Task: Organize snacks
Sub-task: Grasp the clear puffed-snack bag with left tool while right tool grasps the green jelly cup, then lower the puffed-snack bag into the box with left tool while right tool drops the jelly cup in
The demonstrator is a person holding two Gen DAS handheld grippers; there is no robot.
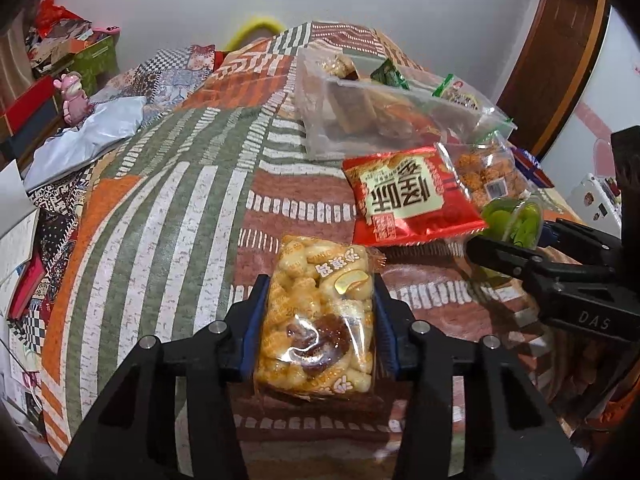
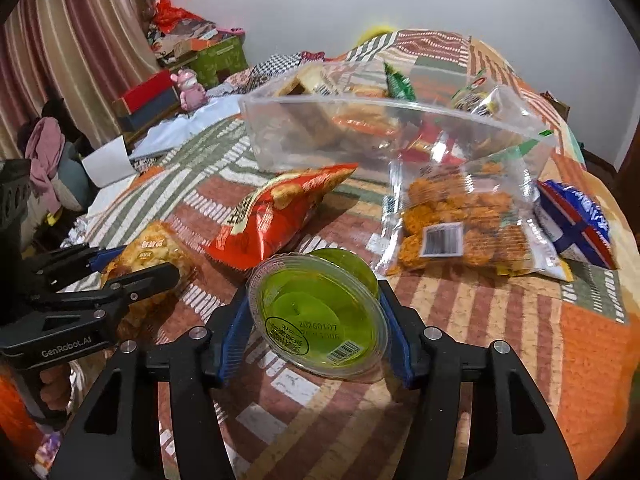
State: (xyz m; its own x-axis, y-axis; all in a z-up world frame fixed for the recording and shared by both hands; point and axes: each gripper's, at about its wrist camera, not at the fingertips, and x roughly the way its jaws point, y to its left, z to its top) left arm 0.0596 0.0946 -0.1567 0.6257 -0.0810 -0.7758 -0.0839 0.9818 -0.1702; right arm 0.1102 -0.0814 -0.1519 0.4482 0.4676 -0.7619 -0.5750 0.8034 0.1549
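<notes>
A clear bag of golden peanut-shaped biscuits (image 1: 316, 320) lies on the patchwork bedcover, and my left gripper (image 1: 320, 284) is shut on its sides with the blue pads pressing in. A green jelly cup (image 2: 320, 316) sits tilted between the pads of my right gripper (image 2: 314, 292), which is shut on it. The right wrist view also shows the left gripper (image 2: 148, 262) on the biscuit bag (image 2: 152, 252) at the left. Beyond both lie a red snack bag (image 2: 272, 212) and a clear plastic bin (image 2: 360, 100) that holds several packets.
A clear bag of orange crackers (image 2: 452, 216) and a blue-and-white packet (image 2: 576, 220) lie to the right of the red bag. Boxes and a pink figurine (image 2: 192, 88) stand along the far left by the striped curtain. The bedcover (image 1: 168, 216) fills the left side.
</notes>
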